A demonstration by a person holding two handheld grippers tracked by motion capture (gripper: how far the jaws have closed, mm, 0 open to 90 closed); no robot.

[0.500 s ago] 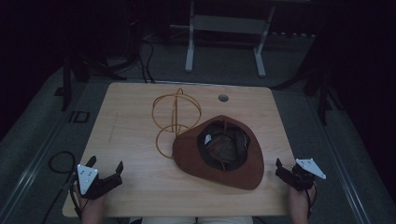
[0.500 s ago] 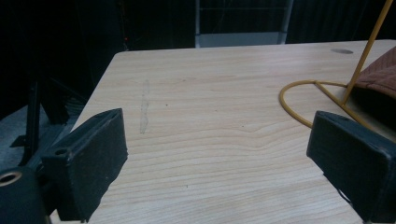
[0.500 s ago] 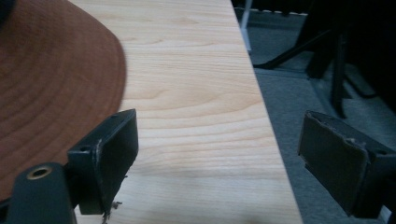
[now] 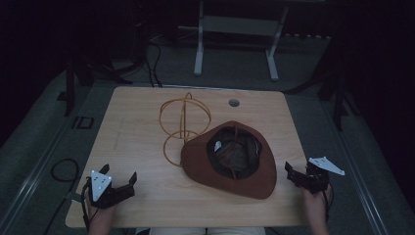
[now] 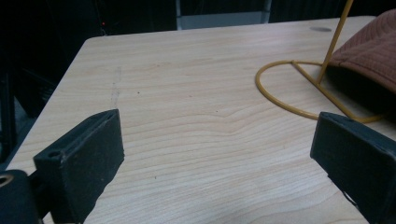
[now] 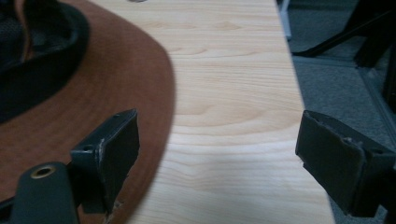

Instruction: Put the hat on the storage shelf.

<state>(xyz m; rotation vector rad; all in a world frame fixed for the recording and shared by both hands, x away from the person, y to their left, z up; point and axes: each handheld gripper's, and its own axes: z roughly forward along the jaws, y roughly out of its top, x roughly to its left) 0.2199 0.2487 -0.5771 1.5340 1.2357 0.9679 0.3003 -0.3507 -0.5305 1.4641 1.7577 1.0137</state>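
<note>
A brown brimmed hat point(image 4: 230, 159) lies upside down on the wooden table point(image 4: 142, 132), its dark inside facing up. Behind and left of it stands a yellow wire hat stand point(image 4: 183, 122), its base ring partly under the brim. My left gripper point(image 4: 125, 185) is open near the front left corner, well clear of both; its view shows the stand's ring point(image 5: 285, 91) and the hat's brim point(image 5: 369, 51) ahead to the right. My right gripper point(image 4: 292, 175) is open at the table's right edge, its left jaw over the brim point(image 6: 93, 107).
A round cable hole point(image 4: 234, 103) sits near the table's far edge. A white desk frame point(image 4: 235, 29) stands on the grey floor beyond. Cables point(image 4: 61, 171) lie on the floor at the left. Bare wood point(image 5: 187, 116) stretches ahead of the left gripper.
Both grippers have stayed close to where they were; the right one has edged slightly toward the hat's brim. Hat and stand have not moved.
</note>
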